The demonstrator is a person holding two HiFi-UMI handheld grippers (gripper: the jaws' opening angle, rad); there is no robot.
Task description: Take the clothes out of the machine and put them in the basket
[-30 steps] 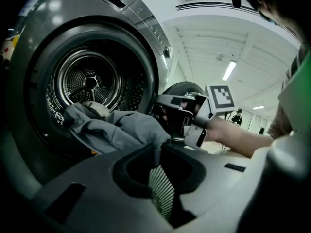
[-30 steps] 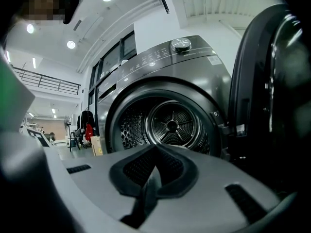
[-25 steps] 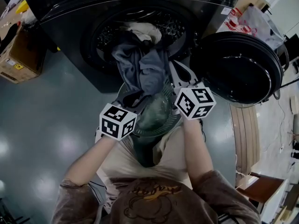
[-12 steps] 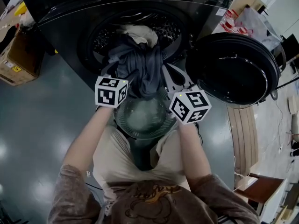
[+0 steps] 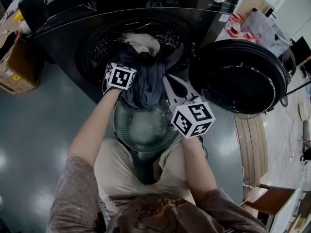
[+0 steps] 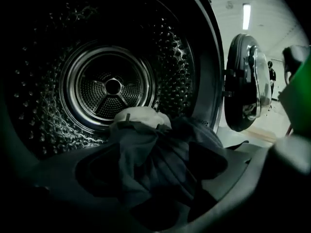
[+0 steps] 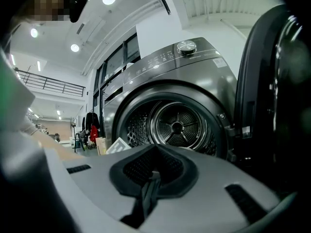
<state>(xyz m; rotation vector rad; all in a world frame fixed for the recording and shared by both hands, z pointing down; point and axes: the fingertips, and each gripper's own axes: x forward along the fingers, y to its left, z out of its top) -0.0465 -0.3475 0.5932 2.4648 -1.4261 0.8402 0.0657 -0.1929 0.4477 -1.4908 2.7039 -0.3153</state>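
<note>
The left gripper, whose jaws have just been opening and now stand wide apart, points into the machine. The dark clothes lie heaped between the jaws, unclamped, spilling over the door rim above the basket. The right gripper is closed and empty, beside them.

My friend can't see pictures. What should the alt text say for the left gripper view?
Dark clothes, with a pale one behind them, spill out of a shiny washer drum. They lie between the jaws of the left gripper, which have just been opening wide. The round door stands open at right.
</note>
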